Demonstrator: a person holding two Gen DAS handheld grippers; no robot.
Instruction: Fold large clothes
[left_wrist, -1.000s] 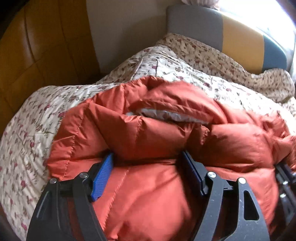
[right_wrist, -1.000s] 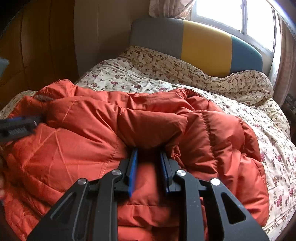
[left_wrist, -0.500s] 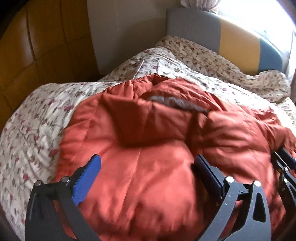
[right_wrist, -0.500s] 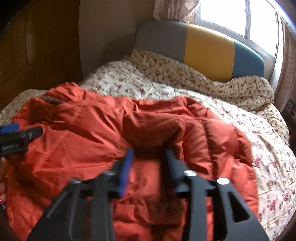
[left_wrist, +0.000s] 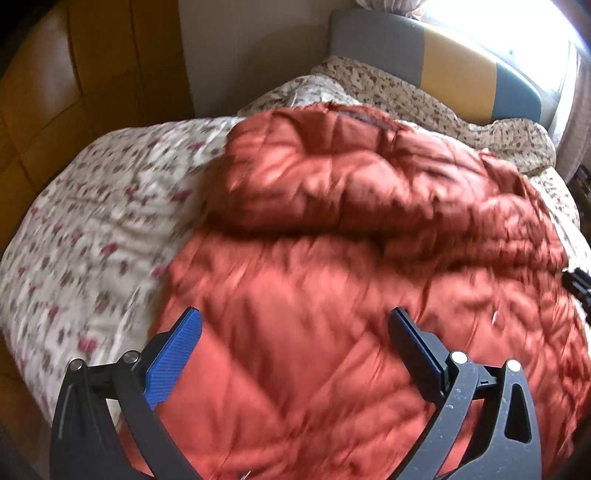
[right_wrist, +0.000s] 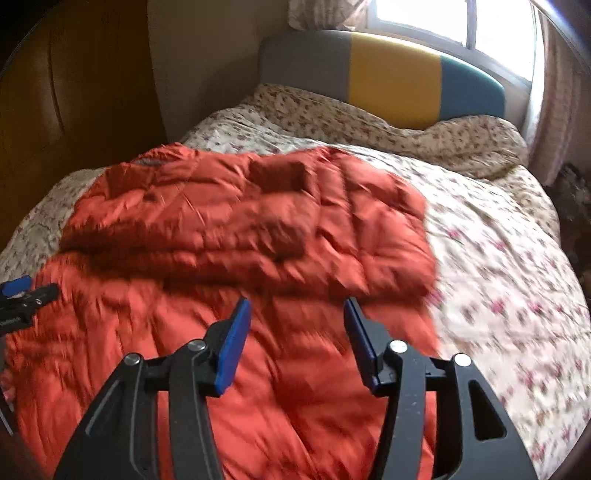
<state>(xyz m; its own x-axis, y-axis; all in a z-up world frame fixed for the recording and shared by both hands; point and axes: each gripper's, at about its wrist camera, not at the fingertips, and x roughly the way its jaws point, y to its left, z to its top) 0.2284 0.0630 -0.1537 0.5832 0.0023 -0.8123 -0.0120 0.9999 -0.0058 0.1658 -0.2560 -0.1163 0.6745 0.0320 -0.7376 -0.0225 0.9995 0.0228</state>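
Observation:
An orange quilted down jacket (left_wrist: 351, 258) (right_wrist: 240, 240) lies on the bed, its far part folded back over the near part. In the left wrist view my left gripper (left_wrist: 295, 325) stands wide open above the jacket's near half, with nothing between its blue pads. My right gripper (right_wrist: 295, 314) hovers over the jacket's near right part with its jaws opening and nothing held. The left gripper's tip (right_wrist: 22, 295) shows at the left edge of the right wrist view. The frames are blurred by motion.
A floral bedspread (right_wrist: 498, 277) covers the bed (left_wrist: 92, 221). A grey, yellow and blue headboard (right_wrist: 391, 70) stands at the far end under a bright window (right_wrist: 443, 18). Brown wooden panels (left_wrist: 74, 74) line the left side.
Both grippers let go of the jacket's fold, opened, and drew back and up. The folded part now lies flat on the jacket.

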